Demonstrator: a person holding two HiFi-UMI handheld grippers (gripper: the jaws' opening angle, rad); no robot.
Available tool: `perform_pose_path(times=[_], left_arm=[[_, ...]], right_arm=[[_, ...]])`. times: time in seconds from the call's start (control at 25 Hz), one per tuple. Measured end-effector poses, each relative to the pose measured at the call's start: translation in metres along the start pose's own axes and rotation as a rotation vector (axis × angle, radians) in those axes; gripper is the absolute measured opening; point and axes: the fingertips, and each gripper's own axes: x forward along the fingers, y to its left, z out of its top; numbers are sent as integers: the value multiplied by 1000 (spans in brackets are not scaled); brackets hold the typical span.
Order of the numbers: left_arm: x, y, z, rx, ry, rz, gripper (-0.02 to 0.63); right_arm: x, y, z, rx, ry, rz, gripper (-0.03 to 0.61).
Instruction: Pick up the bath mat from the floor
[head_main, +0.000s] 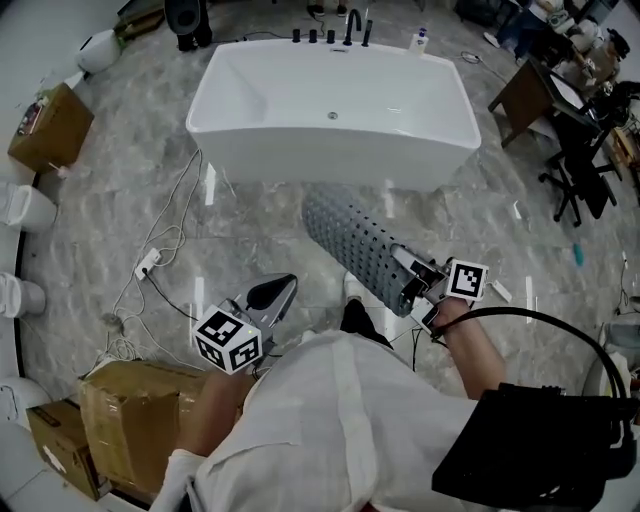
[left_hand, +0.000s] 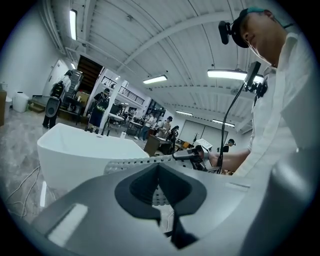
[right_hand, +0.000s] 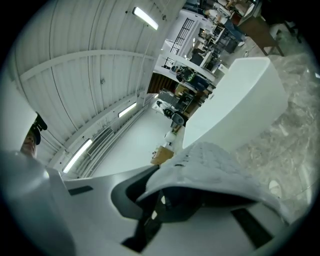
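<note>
Your left gripper (head_main: 276, 290) hovered nearest your body, its 2 jaws pressed together on nothing; your right gripper (head_main: 416, 284) pinched 1 end of the grey perforated bath mat (head_main: 352, 238), which hung clear of the marble floor (head_main: 110, 210), reaching toward the white bathtub (head_main: 330, 110).

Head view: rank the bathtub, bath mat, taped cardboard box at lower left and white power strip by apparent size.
Largest: the bathtub.
Next: the bath mat and the cardboard box look alike. The box is nearer and partly hidden, so they stay unranked.
Smallest: the power strip.
</note>
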Motion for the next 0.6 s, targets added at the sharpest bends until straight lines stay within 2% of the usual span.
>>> perform_pose_path(times=[0.6], left_arm=[[-35, -14, -17, 15, -8, -11, 6]], right_arm=[[-18, 30, -38, -23, -5, -8, 14]])
